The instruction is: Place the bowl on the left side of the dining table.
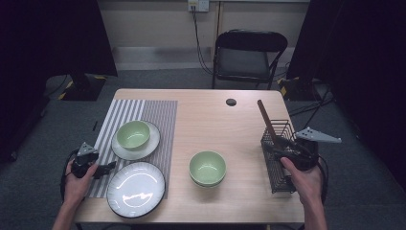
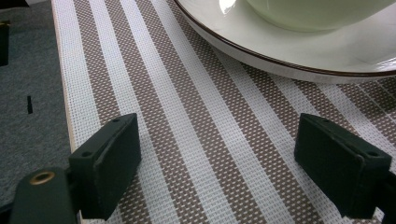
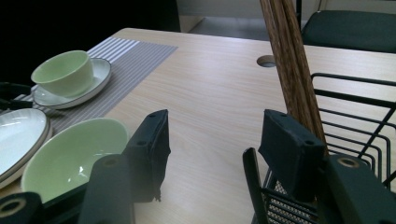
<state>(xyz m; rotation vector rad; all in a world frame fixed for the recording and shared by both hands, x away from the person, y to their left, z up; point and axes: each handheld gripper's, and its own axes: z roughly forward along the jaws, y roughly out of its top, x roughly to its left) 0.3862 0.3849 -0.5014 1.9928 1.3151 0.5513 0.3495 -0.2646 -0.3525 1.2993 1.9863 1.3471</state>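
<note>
R tongs (image 1: 280, 152) sit at the near-left rim of the black wire caddy (image 1: 282, 165) on the R side of the surface (image 1: 210, 115), jaws partly apart. In the right gripper view the wooden sticks (image 3: 290, 60) stand in the caddy just behind the R jaw; touching or not, can't tell. Nothing is between the pads. Stick tops are cut off at the frame edge there; in the high view they lean up-left out of the caddy. Their lower ends are hidden behind wire and hand.

L tongs (image 1: 109, 166) rest low over the striped placemat (image 2: 196, 140), jaws wide, nothing between them. Ahead is a white plate (image 2: 327, 56) w/ a green bowl (image 2: 317, 11) on it, mostly cut off at the top of the left gripper view.

A second green bowl (image 1: 207, 167) stands mid-surface; it looks stacked on another, rim barely showing. A grey plate (image 1: 136, 189) lies at the near edge, partly on the mat.
</note>
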